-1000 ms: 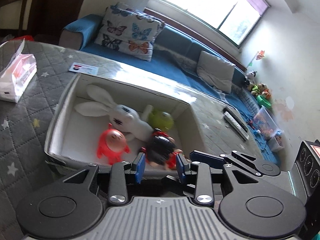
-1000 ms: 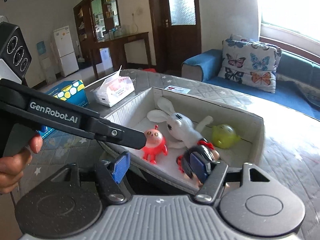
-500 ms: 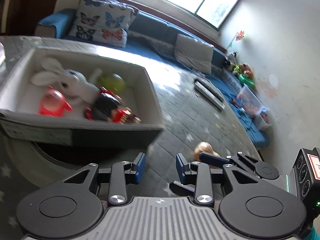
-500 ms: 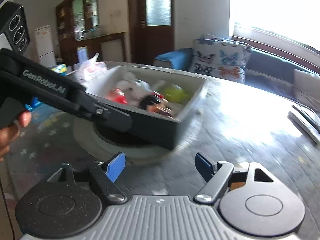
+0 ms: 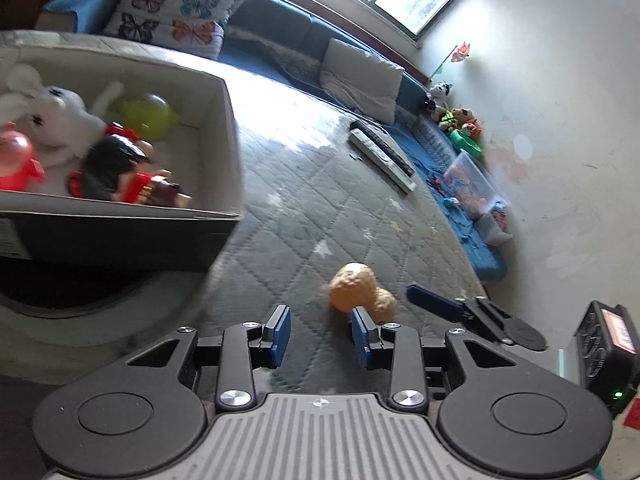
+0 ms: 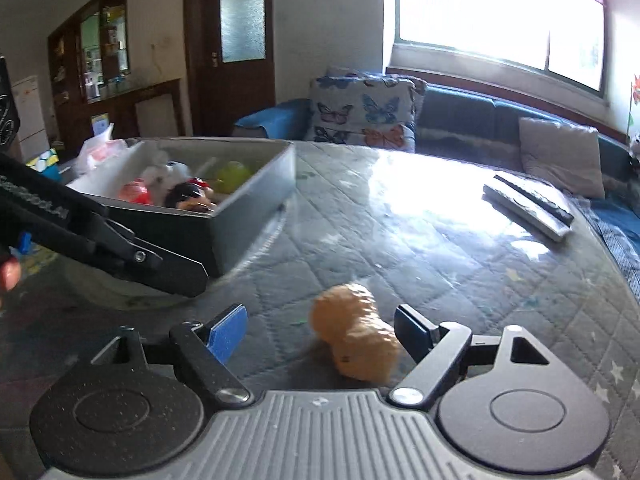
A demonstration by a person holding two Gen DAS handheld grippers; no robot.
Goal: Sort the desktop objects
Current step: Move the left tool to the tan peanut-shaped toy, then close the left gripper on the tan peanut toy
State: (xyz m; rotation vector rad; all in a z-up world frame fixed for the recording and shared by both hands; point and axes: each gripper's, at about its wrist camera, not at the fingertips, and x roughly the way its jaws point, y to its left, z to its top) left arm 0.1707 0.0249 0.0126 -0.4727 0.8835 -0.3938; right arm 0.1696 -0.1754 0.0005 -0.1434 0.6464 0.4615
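Observation:
A lumpy tan toy (image 6: 354, 338) lies on the quilted grey tabletop (image 6: 420, 240). It sits between the fingers of my right gripper (image 6: 318, 316), nearer the right one, and the pads stand apart from it, so the gripper is open. My left gripper (image 5: 320, 320) is open and empty. The tan toy (image 5: 356, 290) lies just ahead of its right finger. The box (image 5: 228, 132) at the left holds a white rabbit (image 5: 60, 116), a red figure (image 5: 16, 156), a yellow-green toy (image 5: 148, 110) and a dark-haired doll (image 5: 116, 164).
A long flat remote-like bar (image 6: 524, 204) lies far right on the table. A tissue pack (image 6: 96, 150) stands behind the box (image 6: 256, 196). A blue sofa with a butterfly cushion (image 5: 176, 12) runs along the far edge. The left tool's arm (image 6: 120, 248) crosses the right view.
Both grippers swung right, away from over the box, and sank towards the tan toy, which came into view. The right jaws widened. The doll lies in the box.

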